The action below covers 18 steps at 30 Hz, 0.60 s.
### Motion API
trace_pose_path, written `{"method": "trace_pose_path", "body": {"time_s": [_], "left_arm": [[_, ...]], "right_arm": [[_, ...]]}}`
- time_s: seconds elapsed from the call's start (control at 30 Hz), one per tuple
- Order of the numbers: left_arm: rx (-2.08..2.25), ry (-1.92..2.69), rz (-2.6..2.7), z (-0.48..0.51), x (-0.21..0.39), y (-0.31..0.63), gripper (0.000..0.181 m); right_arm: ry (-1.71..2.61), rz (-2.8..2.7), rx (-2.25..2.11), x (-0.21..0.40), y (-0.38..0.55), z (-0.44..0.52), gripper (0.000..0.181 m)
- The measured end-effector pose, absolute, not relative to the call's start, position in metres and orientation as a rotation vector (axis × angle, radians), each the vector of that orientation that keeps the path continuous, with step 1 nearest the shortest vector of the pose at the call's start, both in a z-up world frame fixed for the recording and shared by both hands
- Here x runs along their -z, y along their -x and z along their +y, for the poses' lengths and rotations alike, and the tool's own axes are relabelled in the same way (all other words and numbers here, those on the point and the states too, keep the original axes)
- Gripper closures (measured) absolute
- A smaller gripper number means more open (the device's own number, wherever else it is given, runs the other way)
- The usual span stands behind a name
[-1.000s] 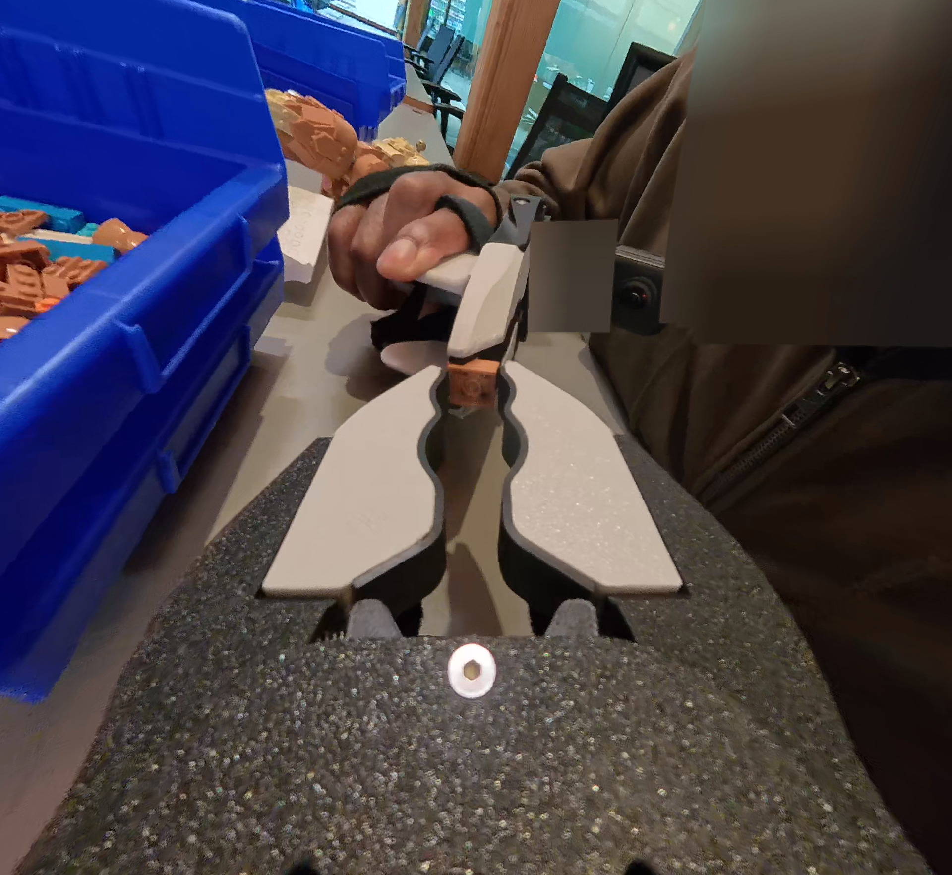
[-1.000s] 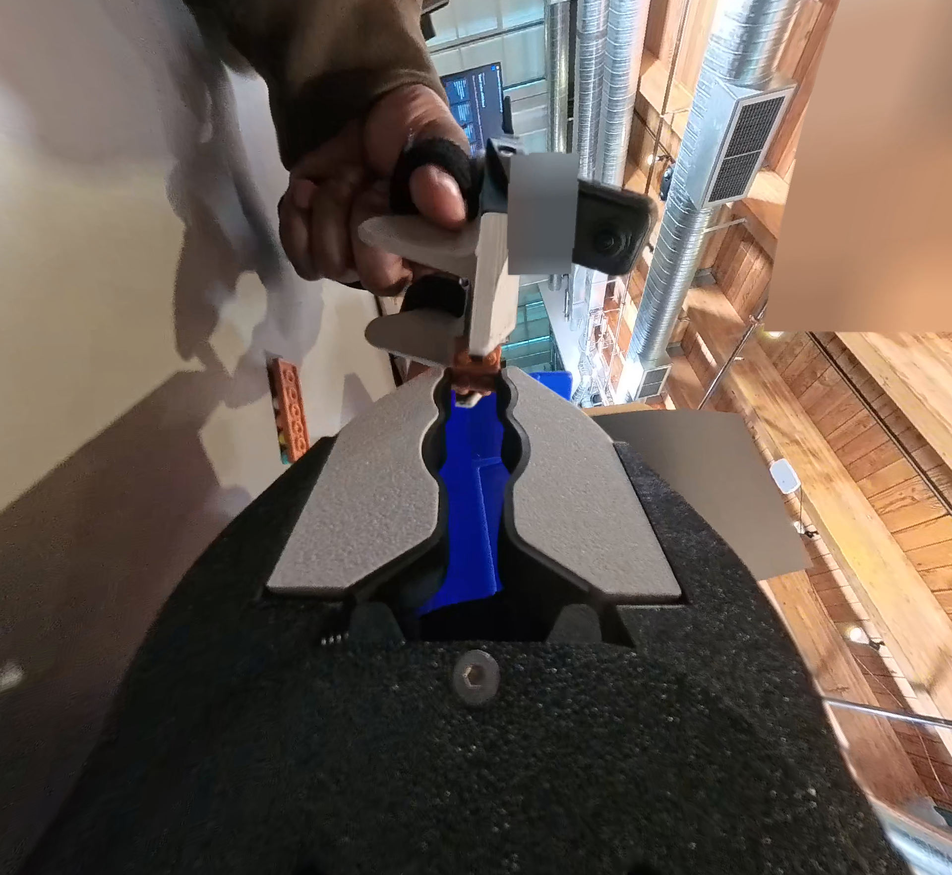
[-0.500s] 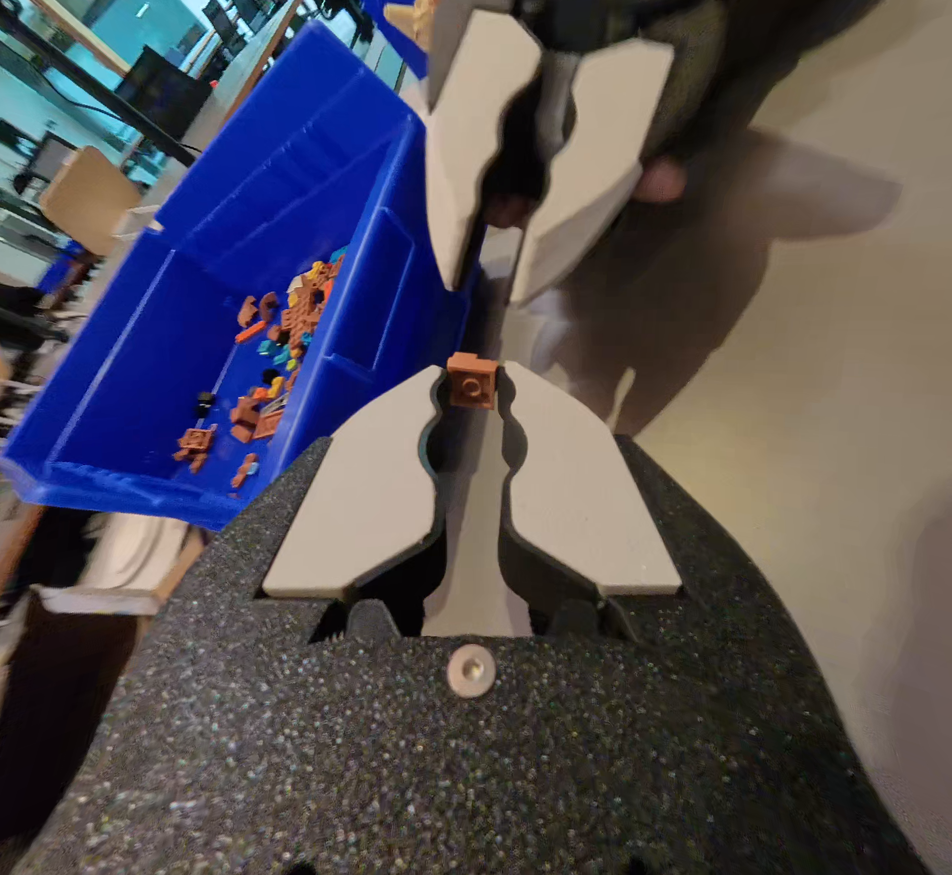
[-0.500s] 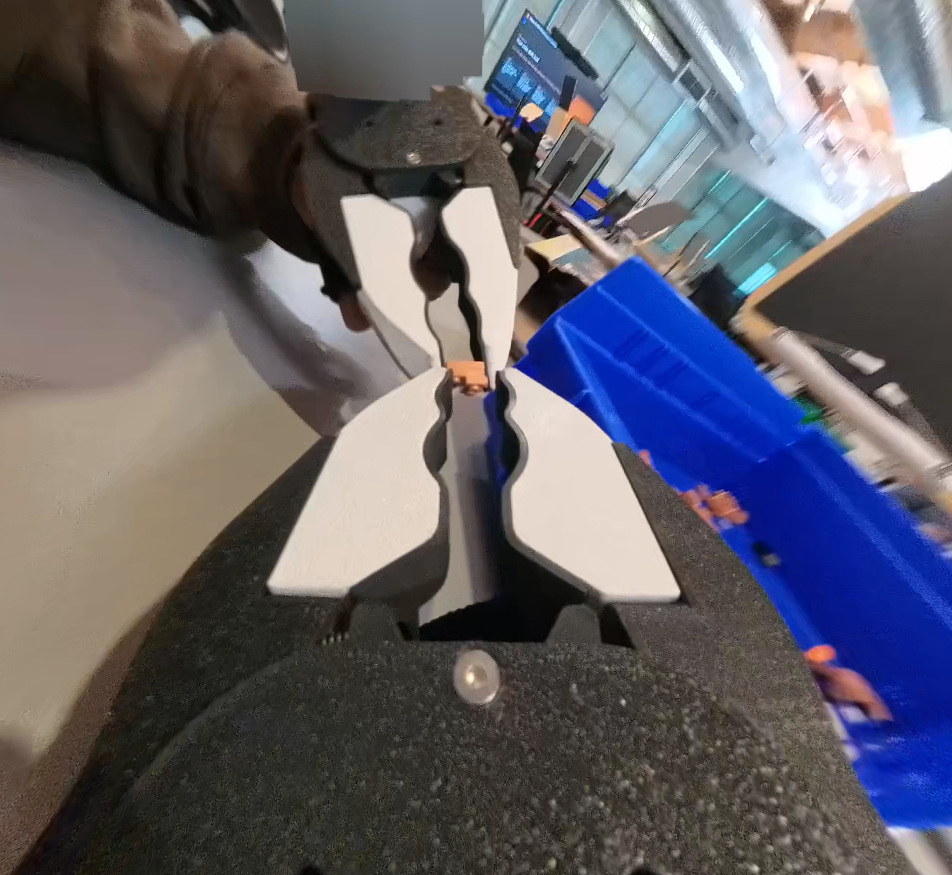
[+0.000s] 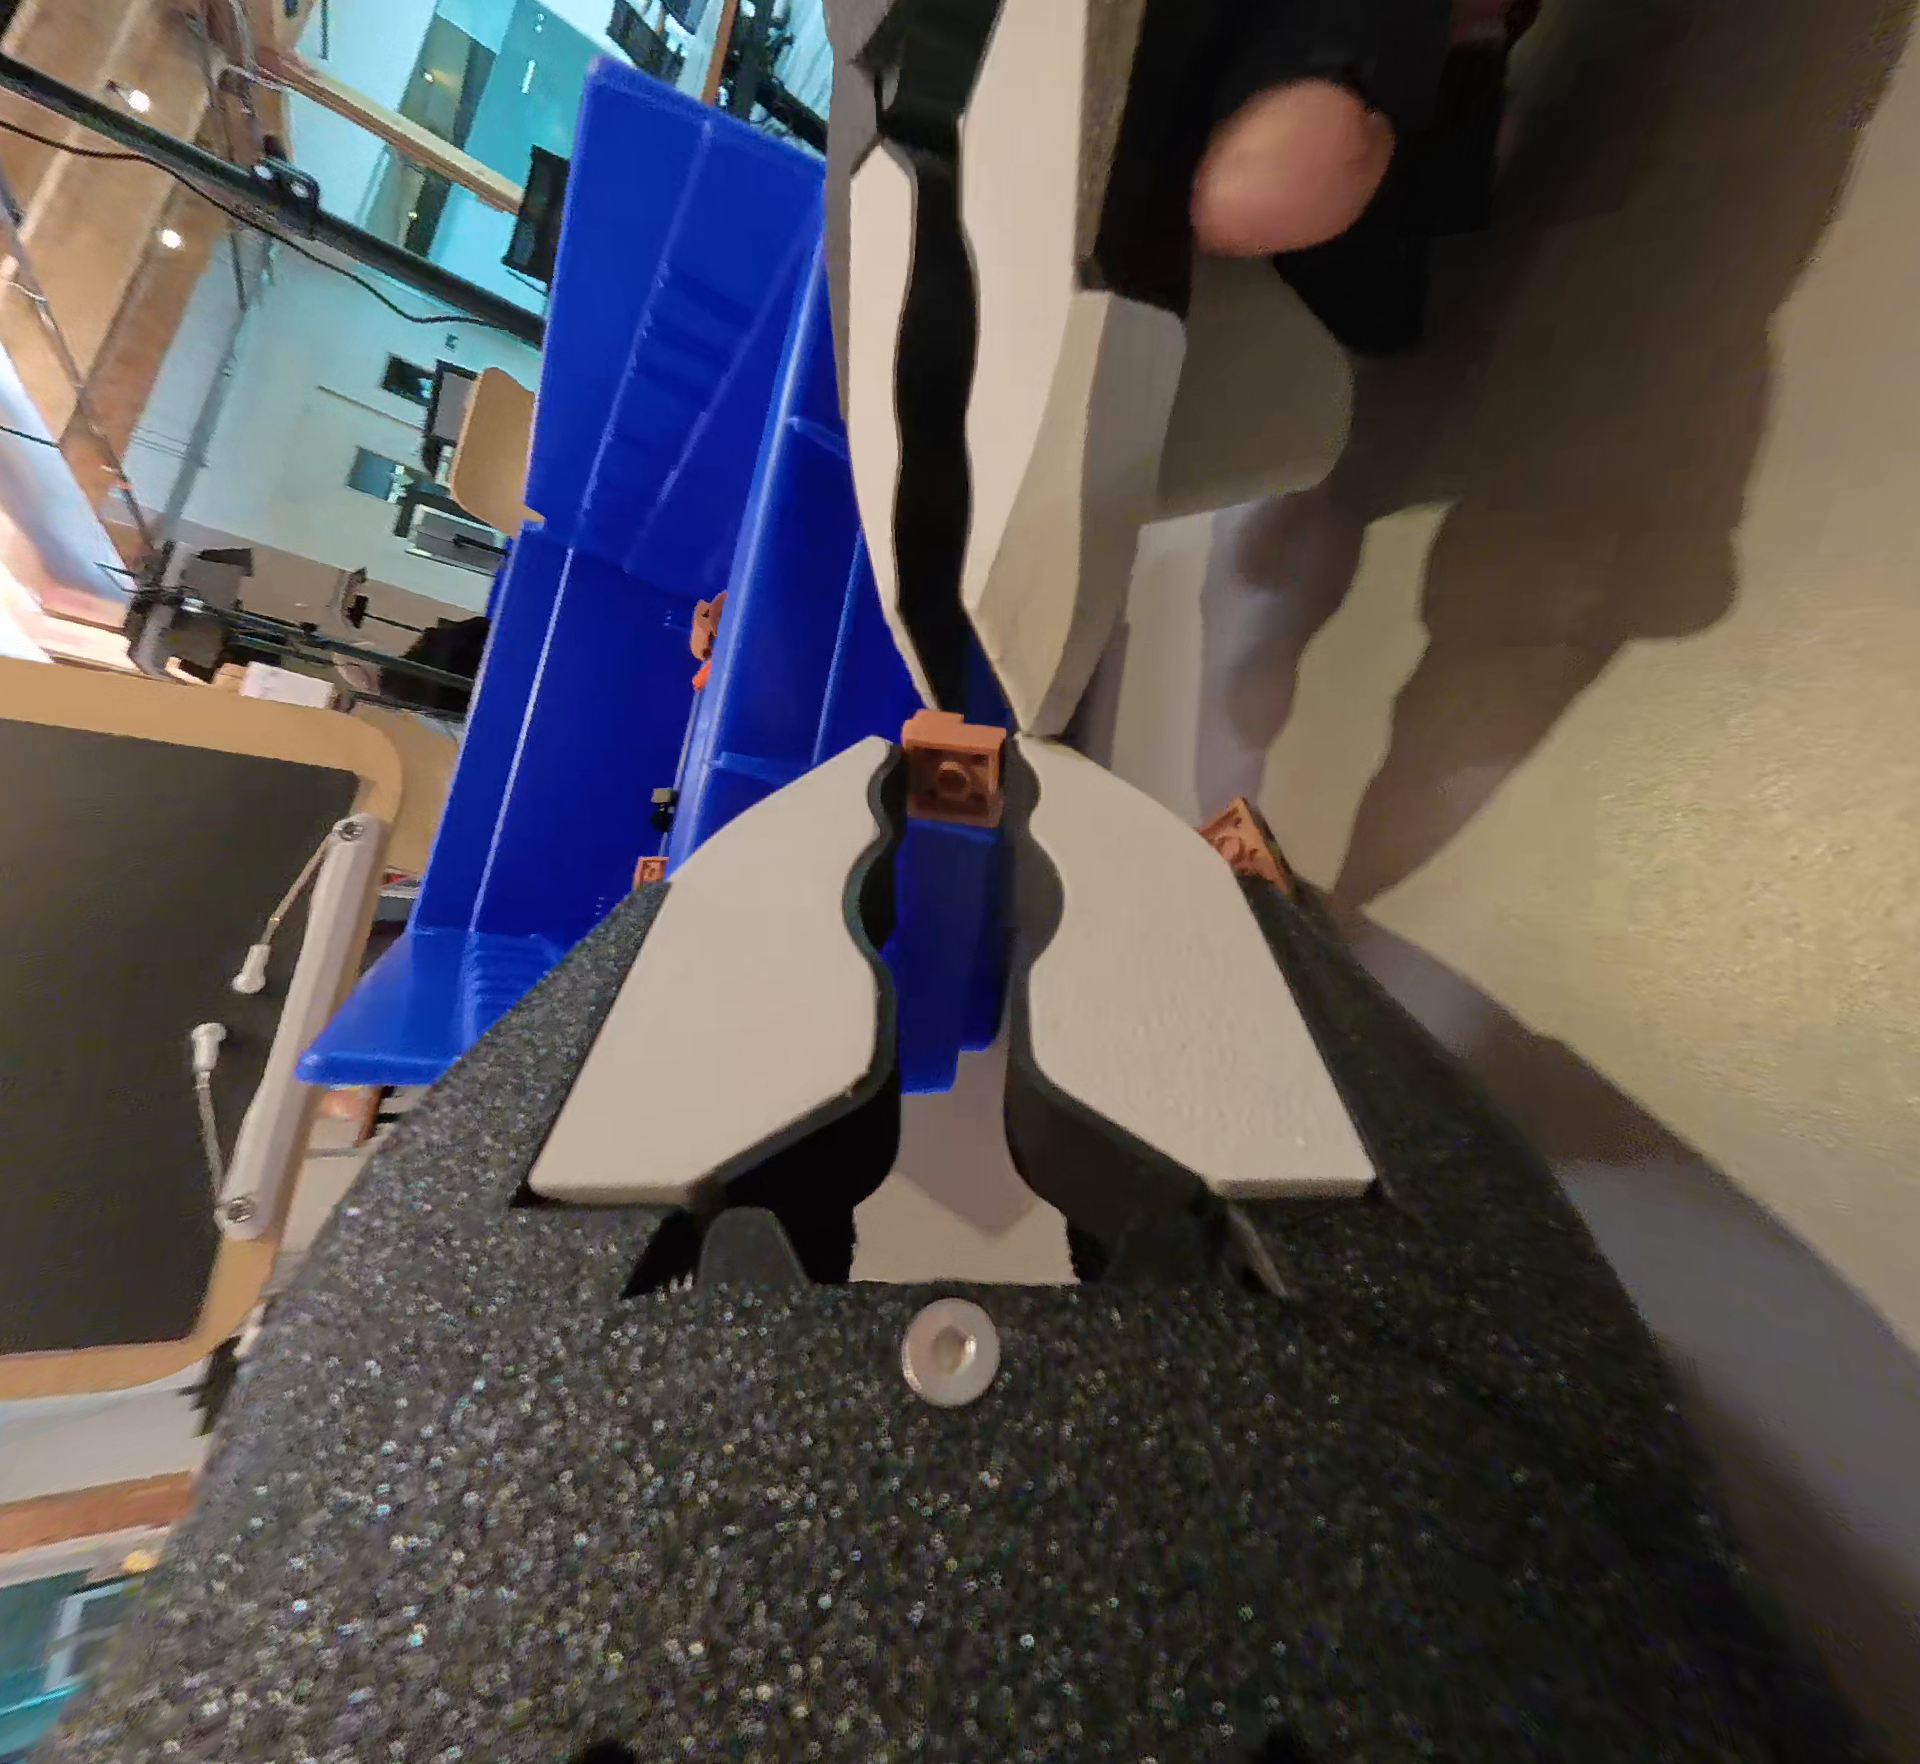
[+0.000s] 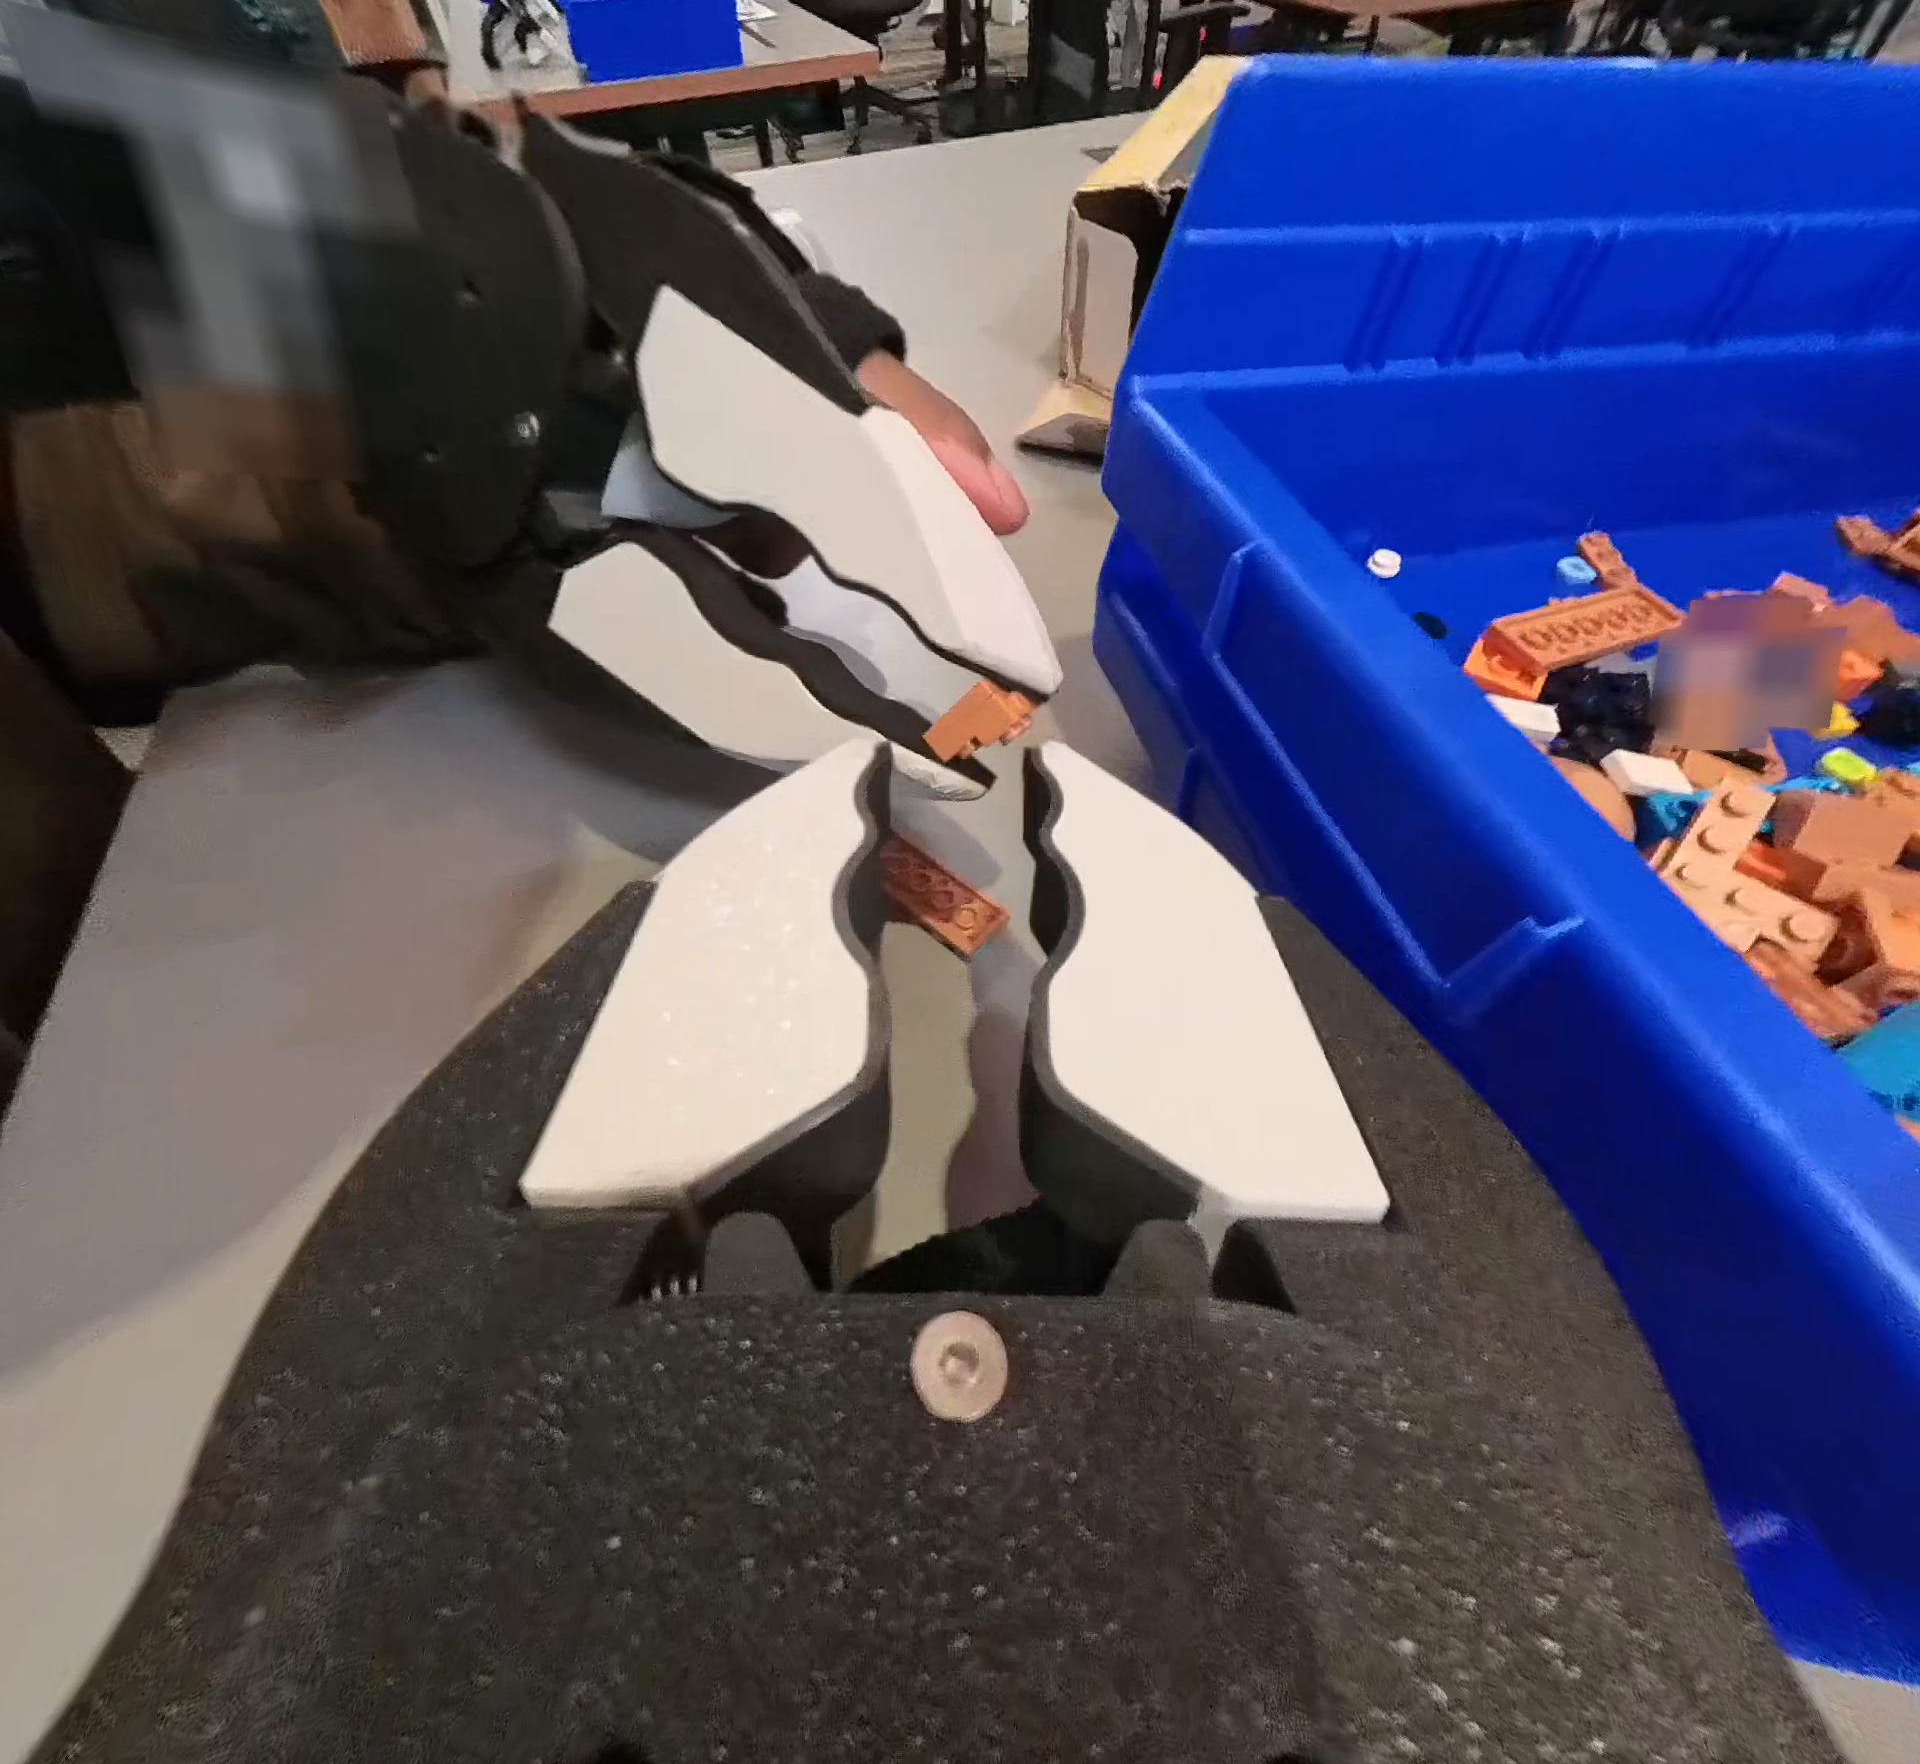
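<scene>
My left gripper (image 5: pixel 951 758) pinches a small brown brick (image 5: pixel 953 779); my right gripper (image 6: pixel 954 758) hangs parted, empty, beside the blue bin (image 6: pixel 1403 779).

The left claw (image 5: pixel 951 758) is held nearly closed, its tips pinched together. The right claw (image 6: pixel 956 758) is held with a narrow gap between its tips. The two claws are brought tip to tip.
</scene>
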<state>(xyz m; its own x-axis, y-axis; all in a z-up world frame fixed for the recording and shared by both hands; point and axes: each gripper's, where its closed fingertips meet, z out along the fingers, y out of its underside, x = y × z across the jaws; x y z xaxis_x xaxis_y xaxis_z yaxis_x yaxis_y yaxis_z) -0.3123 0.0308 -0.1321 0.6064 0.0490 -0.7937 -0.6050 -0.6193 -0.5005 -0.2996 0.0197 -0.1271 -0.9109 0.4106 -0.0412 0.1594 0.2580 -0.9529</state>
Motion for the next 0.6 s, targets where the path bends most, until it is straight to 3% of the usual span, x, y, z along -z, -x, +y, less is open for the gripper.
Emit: {"method": "trace_pose_path", "body": {"time_s": [0.37, 0.6], "left_arm": [[-1.25, 2.013, 0.638, 0.035, 0.137, 0.308, 0.163], [-1.198, 1.952, 0.611, 0.04, 0.133, 0.303, 0.162]], "right_arm": [[0.759, -2.353, -1.825, 0.132, 0.3, 0.018, 0.155], [0.736, -2.338, -1.828, 0.132, 0.301, 0.018, 0.164]]}}
